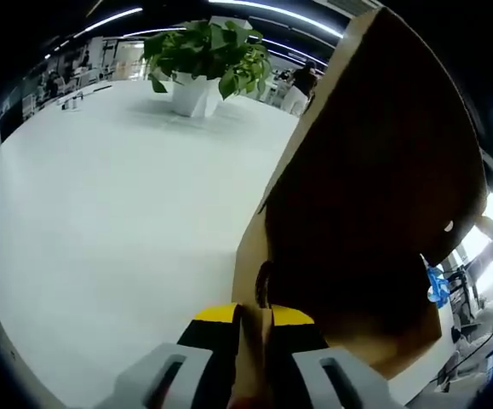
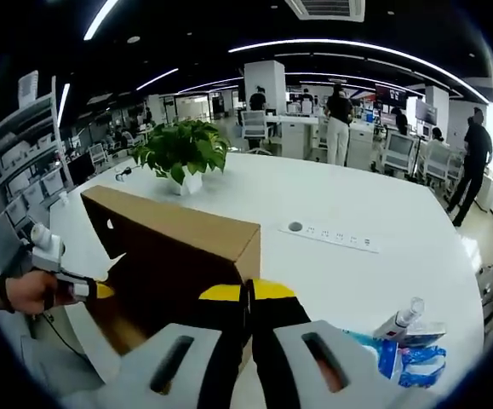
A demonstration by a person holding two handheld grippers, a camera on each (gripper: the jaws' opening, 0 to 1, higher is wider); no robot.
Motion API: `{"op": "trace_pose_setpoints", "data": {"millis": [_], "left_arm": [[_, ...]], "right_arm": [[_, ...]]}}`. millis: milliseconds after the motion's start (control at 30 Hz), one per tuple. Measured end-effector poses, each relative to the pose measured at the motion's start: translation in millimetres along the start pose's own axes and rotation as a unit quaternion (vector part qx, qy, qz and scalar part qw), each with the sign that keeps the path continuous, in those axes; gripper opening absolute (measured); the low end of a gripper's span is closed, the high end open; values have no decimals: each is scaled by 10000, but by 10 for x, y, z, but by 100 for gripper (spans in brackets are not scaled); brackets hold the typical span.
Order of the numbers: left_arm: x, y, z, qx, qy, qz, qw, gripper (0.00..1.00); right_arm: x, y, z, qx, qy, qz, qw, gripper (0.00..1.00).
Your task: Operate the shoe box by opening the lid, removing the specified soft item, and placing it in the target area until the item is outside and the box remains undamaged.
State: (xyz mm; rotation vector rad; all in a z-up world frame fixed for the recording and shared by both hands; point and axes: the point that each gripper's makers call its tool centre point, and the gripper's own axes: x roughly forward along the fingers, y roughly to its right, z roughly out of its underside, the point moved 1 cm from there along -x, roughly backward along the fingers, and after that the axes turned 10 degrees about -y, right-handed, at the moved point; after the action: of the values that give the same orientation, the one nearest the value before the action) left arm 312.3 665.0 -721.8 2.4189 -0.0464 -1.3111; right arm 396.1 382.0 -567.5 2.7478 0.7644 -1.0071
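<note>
Across the left gripper view, the left gripper [image 1: 253, 341] has its fingers pinched on a cardboard edge of the brown shoe box [image 1: 374, 196], which rises ahead over the smooth white worktop [image 1: 118, 213]. Right gripper view: the right gripper [image 2: 248, 328] looks closed on the box's near corner, long axis running left toward a hand [image 2: 25, 291].

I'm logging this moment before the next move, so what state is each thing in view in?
shoe box: lid closed, standing on the white table, held at both ends.
left gripper: fingers shut on a box edge.
right gripper: fingers shut on the box's near corner.
potted plant: upright, untouched.
spray bottle: lying on a blue packet.
power strip: flat on table.
</note>
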Motion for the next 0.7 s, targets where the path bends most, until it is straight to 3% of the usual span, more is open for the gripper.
{"op": "trace_pose_setpoints", "data": {"millis": [700], "left_arm": [[15, 5, -23, -78, 70, 158, 9998, 13]], "right_arm": [[-102, -99, 291, 58, 37, 26, 10000, 0]]}}
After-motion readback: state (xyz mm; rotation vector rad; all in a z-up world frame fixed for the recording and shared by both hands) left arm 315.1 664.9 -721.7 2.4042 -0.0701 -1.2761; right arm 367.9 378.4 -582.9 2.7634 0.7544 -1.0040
